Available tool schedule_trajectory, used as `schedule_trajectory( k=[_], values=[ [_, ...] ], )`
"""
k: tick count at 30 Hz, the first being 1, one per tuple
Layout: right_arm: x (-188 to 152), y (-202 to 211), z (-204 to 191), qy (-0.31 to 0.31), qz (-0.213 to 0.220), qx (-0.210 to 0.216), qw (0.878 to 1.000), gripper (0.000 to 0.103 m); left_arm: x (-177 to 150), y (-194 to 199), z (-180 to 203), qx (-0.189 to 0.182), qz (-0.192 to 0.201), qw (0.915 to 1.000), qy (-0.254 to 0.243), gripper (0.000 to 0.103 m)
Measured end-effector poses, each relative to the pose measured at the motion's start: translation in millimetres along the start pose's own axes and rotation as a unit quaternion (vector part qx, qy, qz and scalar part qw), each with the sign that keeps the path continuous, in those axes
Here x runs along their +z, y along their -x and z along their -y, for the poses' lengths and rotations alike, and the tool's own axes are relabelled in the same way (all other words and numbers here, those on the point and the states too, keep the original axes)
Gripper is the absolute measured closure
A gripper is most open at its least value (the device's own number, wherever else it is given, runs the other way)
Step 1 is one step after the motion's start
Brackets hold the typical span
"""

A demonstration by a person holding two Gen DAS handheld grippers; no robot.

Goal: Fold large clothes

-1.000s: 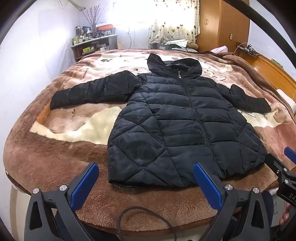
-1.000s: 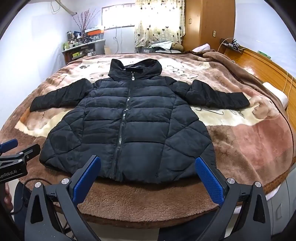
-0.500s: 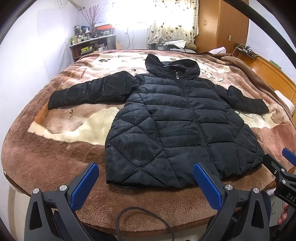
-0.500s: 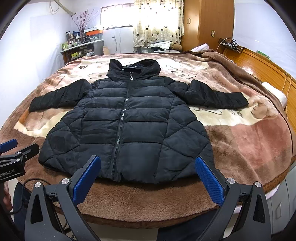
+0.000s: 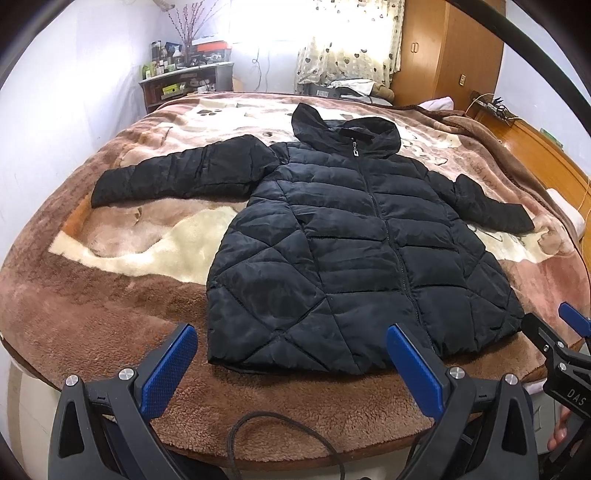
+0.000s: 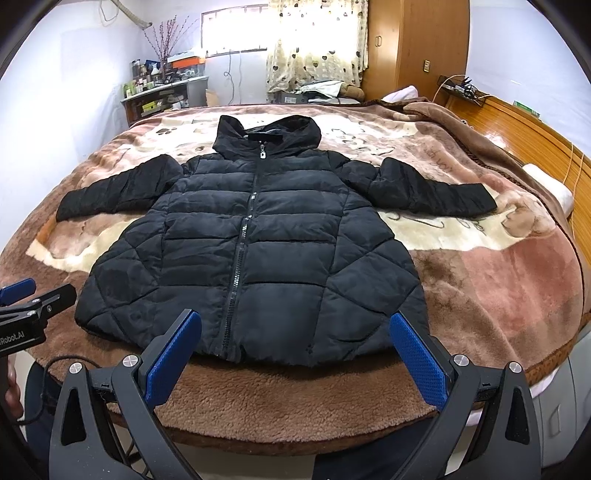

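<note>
Bed blanket (image 5: 110,332), brown plush, carrying black hooded puffer jacket (image 6: 251,240) laid flat, zipped, sleeves out at 9 and 3 o'clock, unfolded; left gripper (image 5: 291,365) and right gripper (image 6: 295,354), jaws spread wide and empty, have edged closer to its hem at 6 o'clock, folding seemingly about to start

Right gripper (image 5: 570,334) cut off by right edge in left wrist view, only one blue tip and part of the black frame showing. Left gripper (image 6: 22,295) cropped at left edge in right wrist view. Hand (image 5: 559,430) behind frame, mostly hidden. Shelf clutter (image 6: 155,79) too small to identify. Window (image 5: 273,18) blown out.
</note>
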State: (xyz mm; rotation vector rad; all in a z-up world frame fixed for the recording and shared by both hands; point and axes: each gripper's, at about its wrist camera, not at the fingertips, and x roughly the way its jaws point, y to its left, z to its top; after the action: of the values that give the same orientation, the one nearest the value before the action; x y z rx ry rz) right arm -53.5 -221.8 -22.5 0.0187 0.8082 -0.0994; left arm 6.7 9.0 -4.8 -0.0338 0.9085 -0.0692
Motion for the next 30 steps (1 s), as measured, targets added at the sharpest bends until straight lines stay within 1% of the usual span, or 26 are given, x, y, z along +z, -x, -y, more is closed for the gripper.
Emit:
schedule_trajectory(
  k=[16, 30],
  values=[
    [0.1, -2.5, -1.9, 0.001, -0.002, 0.000, 1.000, 0.001, 4.7, -1.3, -4.7, -0.001, 0.000, 0.9999, 0.011, 0.000],
    [2.5, -5.6, -4.1, 0.005, -0.005, -0.001, 1.000, 0.001, 6.7, -2.6, -6.1, 0.000, 0.004, 0.9999, 0.011, 0.000]
  ],
)
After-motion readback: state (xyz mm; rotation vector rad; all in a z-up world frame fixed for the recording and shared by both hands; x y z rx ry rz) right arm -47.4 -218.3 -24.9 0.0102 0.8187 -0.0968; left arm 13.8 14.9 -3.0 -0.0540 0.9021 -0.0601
